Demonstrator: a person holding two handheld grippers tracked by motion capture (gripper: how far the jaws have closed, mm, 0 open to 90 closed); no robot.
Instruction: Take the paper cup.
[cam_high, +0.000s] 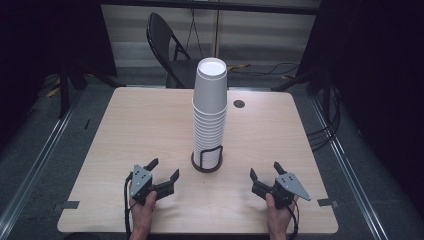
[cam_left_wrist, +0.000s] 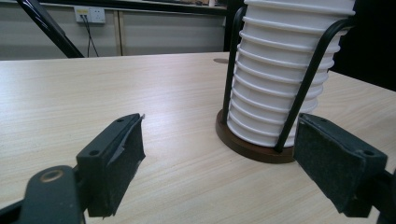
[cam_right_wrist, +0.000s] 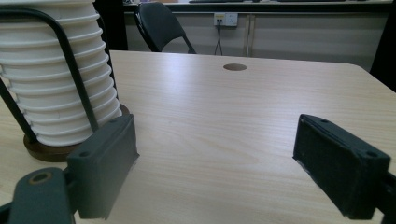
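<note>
No text, label, brand, number or sign can be read in any of the views, neither on the cups nor on the table nor on the wall.

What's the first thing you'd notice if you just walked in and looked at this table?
A tall stack of white paper cups rises from a round holder with black wire bars in the middle of the wooden table. Nearer the person, the left hand-held gripper and the right hand-held gripper sit on either side, both open.

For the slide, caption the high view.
Two open grippers, left and right, rest either side of a tall cup stack in its wire holder.
</note>
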